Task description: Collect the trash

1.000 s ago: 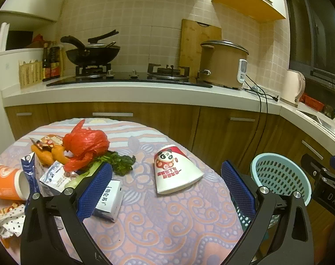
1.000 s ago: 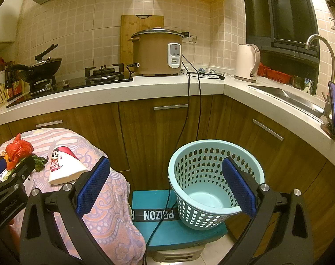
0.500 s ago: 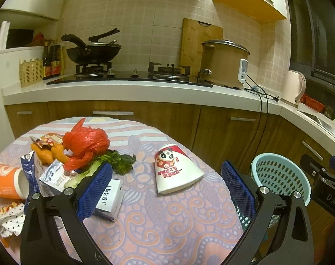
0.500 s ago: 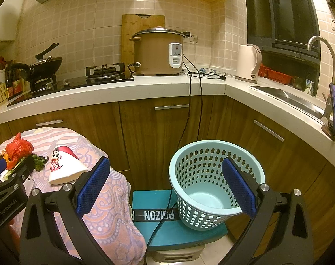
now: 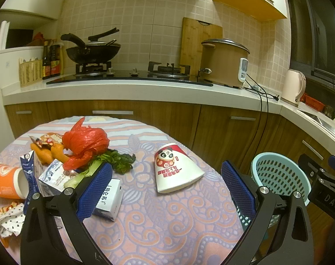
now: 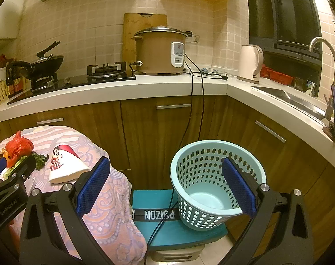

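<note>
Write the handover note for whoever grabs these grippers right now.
Left gripper: jaws open, empty, over the table, aimed at the panda paper cup lying on its side.
Right gripper: jaws open, empty, facing the blue basket.
Basket sits on a teal box beside the table; it looks empty.
On the table: the red plastic bag, greens, orange cup, white carton, wrappers.
Done: nothing binned. Left: all of it, probably cup first.
</note>
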Tool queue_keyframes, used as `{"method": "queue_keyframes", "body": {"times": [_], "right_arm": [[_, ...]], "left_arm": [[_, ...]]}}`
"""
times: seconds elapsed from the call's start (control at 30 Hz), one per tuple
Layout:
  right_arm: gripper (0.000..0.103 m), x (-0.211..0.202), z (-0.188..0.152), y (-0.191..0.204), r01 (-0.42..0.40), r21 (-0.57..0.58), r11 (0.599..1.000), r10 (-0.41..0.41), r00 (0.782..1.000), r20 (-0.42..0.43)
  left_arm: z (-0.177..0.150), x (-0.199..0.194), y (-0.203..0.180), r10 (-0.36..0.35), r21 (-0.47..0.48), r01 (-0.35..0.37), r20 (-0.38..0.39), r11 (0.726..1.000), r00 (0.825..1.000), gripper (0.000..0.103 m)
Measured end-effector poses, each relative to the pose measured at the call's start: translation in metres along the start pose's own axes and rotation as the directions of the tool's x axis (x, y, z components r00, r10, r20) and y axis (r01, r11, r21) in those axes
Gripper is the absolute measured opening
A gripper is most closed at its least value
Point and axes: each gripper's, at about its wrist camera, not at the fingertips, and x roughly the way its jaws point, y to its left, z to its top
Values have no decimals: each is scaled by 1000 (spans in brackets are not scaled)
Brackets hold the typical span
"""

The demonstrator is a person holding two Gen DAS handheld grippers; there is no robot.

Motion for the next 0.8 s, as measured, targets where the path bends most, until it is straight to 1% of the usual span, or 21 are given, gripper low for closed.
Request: {"method": "queue_keyframes", "body": {"times": [0.37,0.57,0.7,0.77,0.8], "right_arm": [[96,1,-2,1,-3,-6,1000,3,1000,-5],[95,-2,-1,3,-19,-14,1000,19,1000,3],[88,-12,0,13,-57,-47,997,58,998,27],[83,-18,-1,21,-83,-73,994,86,996,39],[79,-21,-1,25,-95,-84,992,99,994,42]], "left_arm": [[1,0,0,0,-1,0,0,1000,1000,95],[-1,-1,0,32,0,-32,15,999,999,95],[1,-9,2,50,-9,-50,12,999,999,95],[3,-21,6,56,-20,-56,20,998,998,95],[4,-26,8,64,-20,-63,22,998,998,95]]}}
